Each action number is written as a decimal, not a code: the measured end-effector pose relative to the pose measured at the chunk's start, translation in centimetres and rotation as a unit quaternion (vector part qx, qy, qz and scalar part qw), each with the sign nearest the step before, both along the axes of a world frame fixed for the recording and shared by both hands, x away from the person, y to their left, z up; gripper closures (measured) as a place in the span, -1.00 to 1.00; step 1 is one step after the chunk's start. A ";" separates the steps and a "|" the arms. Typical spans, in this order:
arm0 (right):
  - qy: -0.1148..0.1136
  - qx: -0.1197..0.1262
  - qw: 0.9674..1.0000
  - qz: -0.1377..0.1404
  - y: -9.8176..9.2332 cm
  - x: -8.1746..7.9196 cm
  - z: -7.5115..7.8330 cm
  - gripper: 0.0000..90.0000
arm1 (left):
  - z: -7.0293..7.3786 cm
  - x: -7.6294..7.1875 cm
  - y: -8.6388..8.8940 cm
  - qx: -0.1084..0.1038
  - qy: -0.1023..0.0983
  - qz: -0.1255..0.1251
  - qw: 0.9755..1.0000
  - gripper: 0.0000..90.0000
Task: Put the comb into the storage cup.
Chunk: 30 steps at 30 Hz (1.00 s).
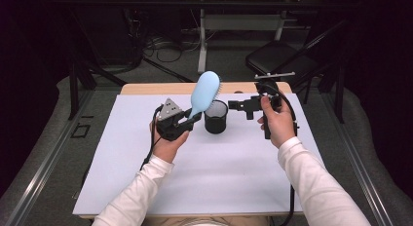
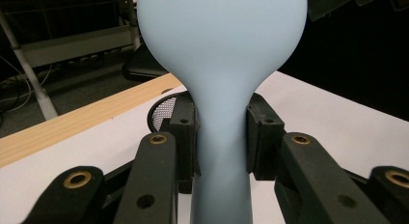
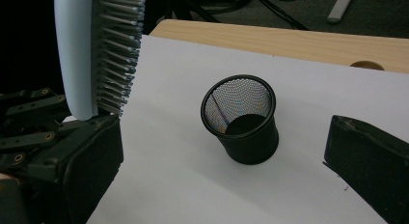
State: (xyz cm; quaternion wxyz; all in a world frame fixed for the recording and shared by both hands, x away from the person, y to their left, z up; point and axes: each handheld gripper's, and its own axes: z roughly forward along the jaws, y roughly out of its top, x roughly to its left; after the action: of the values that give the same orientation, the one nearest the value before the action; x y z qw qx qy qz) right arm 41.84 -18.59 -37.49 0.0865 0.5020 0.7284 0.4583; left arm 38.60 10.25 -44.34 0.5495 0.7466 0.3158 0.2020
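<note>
Left gripper [image 1: 187,122] is pinching brush [image 1: 204,92] by its handle, raised beside cup [image 1: 216,117] on surface [image 1: 146,187]; right gripper [image 1: 238,106] is hovering, jaws spread; next: lowering handle into cup

One blue hairbrush [image 1: 205,92], one black mesh cup [image 1: 215,117], two tools.

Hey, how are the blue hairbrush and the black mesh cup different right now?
The hairbrush is pale blue and solid-backed; the mesh cup is black and see-through. The hairbrush is held up off the table by its handle in the left hand-held gripper; the mesh cup stands free on the white table, empty and open at the top.
</note>
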 end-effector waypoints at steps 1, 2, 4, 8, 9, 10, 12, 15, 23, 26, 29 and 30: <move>0.000 0.000 1.000 0.001 0.1 0.1 0.1 -1.00 | 0.0 0.0 0.0 0.000 0.001 0.000 1.000 0.55; 0.003 0.002 1.000 0.001 0.2 0.1 0.1 -1.00 | 0.0 0.0 0.1 0.000 0.001 0.000 1.000 0.55; 0.003 0.004 1.000 0.003 0.4 0.2 0.3 -1.00 | 0.0 0.0 0.1 -0.001 0.001 0.000 1.000 0.55; 0.007 0.008 1.000 0.003 0.8 0.5 0.6 -1.00 | 0.0 0.0 0.1 -0.001 0.001 0.000 1.000 0.55; 0.006 0.011 1.000 0.006 0.9 0.5 0.7 -1.00 | 0.0 0.0 0.1 -0.001 0.000 0.000 1.000 0.55; 0.006 0.015 1.000 0.006 1.0 0.5 0.7 -1.00 | -0.1 0.0 0.0 0.000 0.001 0.000 1.000 0.55; 0.005 0.023 1.000 0.009 1.2 0.6 0.9 -1.00 | -0.1 0.0 0.0 -0.001 0.001 0.001 1.000 0.55; 0.007 0.027 1.000 0.015 1.5 0.7 1.1 -1.00 | -0.1 0.0 0.0 -0.001 0.001 0.001 1.000 0.55; 0.005 0.043 0.999 0.020 2.2 0.8 1.7 -1.00 | -0.2 -0.1 -0.1 -0.001 0.001 -0.002 1.000 0.55; 0.004 0.046 0.999 0.020 2.4 1.0 1.8 -1.00 | -0.2 -0.1 -0.1 0.000 0.001 -0.004 1.000 0.55; 0.006 0.048 0.999 0.022 2.6 1.1 2.0 -1.00 | -0.2 -0.2 -0.2 -0.001 0.000 -0.005 1.000 0.55; 0.005 0.049 0.999 0.021 2.7 1.2 2.1 -1.00 | -0.3 -0.2 -0.3 -0.001 0.001 -0.006 1.000 0.55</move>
State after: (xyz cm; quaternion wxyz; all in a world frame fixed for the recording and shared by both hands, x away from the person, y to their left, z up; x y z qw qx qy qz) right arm 43.03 -15.90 -35.42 0.0482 0.4922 0.7161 0.4925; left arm 38.43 9.98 -44.59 0.5509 0.7485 0.3120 0.1975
